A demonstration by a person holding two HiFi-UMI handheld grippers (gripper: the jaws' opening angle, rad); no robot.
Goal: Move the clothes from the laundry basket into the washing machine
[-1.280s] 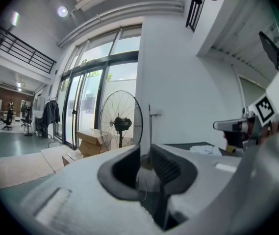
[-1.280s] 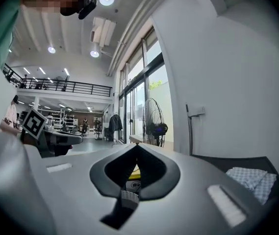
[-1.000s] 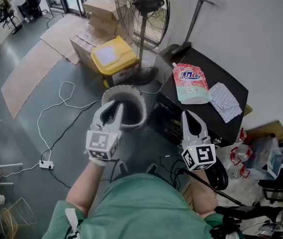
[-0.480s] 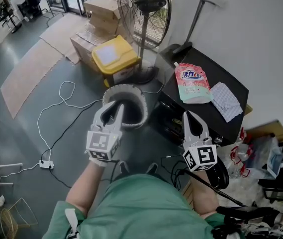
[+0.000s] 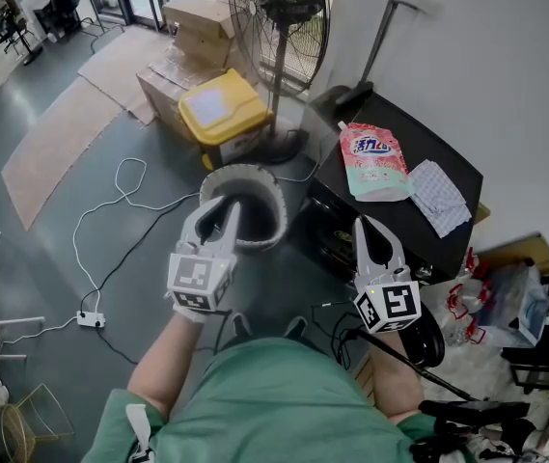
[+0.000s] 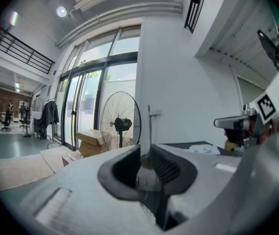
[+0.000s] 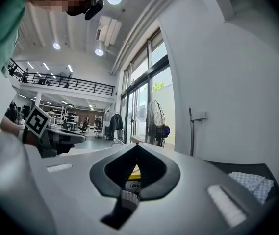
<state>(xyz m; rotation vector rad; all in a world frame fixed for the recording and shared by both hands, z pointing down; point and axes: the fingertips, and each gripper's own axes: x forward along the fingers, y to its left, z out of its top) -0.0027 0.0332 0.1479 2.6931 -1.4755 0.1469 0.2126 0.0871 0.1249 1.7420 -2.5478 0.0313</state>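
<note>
Grey floor (image 5: 52, 258) holds the round white plastic laundry basket (image 5: 272, 193), dark clothes (image 5: 255, 218) seemingly inside. Left gripper (image 5: 218, 210) hovers over it, jaws slightly apart (empty); right gripper (image 5: 364, 225) closed. Reach stage: next, lower and pinch fabric.

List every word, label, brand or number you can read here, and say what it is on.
No text here reads clearly enough to quote.
Pouch: blue brand lettering, too blurred to read.
Yellow bin: pale label on the lid, too small to read.
Left gripper and right gripper: square markers on their cubes, no words.
</note>
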